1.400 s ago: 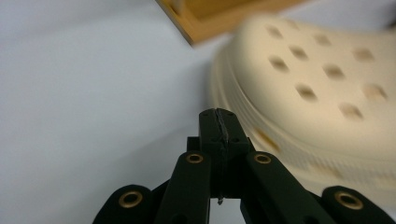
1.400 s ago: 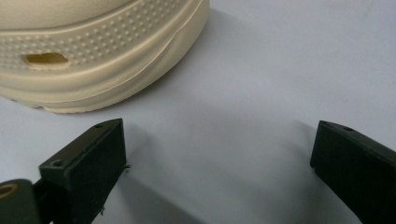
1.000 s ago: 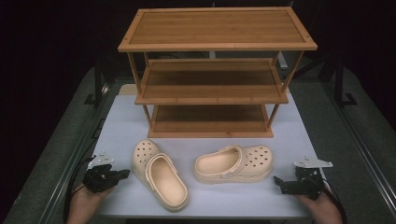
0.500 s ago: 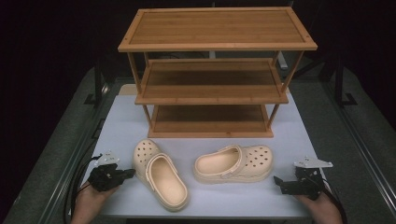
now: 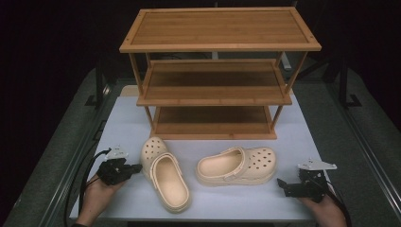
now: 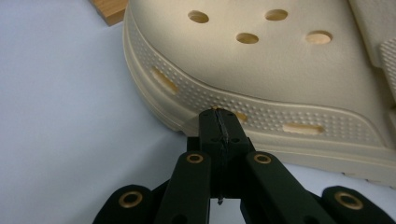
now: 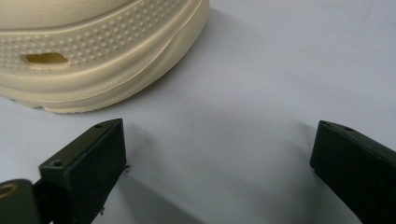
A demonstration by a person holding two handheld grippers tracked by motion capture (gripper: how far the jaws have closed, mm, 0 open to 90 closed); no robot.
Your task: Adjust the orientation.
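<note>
Two beige clogs lie on the white table top. The left clog (image 5: 165,174) lies with its toe toward the rack; the right clog (image 5: 239,165) lies sideways with its toe to the right. My left gripper (image 5: 135,168) is shut with nothing in it. In the left gripper view its tip (image 6: 218,120) sits right at the dotted side wall of the left clog (image 6: 280,65); I cannot tell whether it touches. My right gripper (image 5: 283,185) rests open, a short way right of the right clog. In the right gripper view the clog's toe (image 7: 93,51) lies beyond the gripper (image 7: 219,144).
A three-level wooden shoe rack (image 5: 217,71) stands at the back of the table top (image 5: 302,142), all its shelves bare. A corner of its base (image 6: 109,9) appears in the left gripper view. Dark floor and rails flank the table.
My left gripper has slid to the right, up to the side of the left clog. The right gripper and both clogs have stayed put.
</note>
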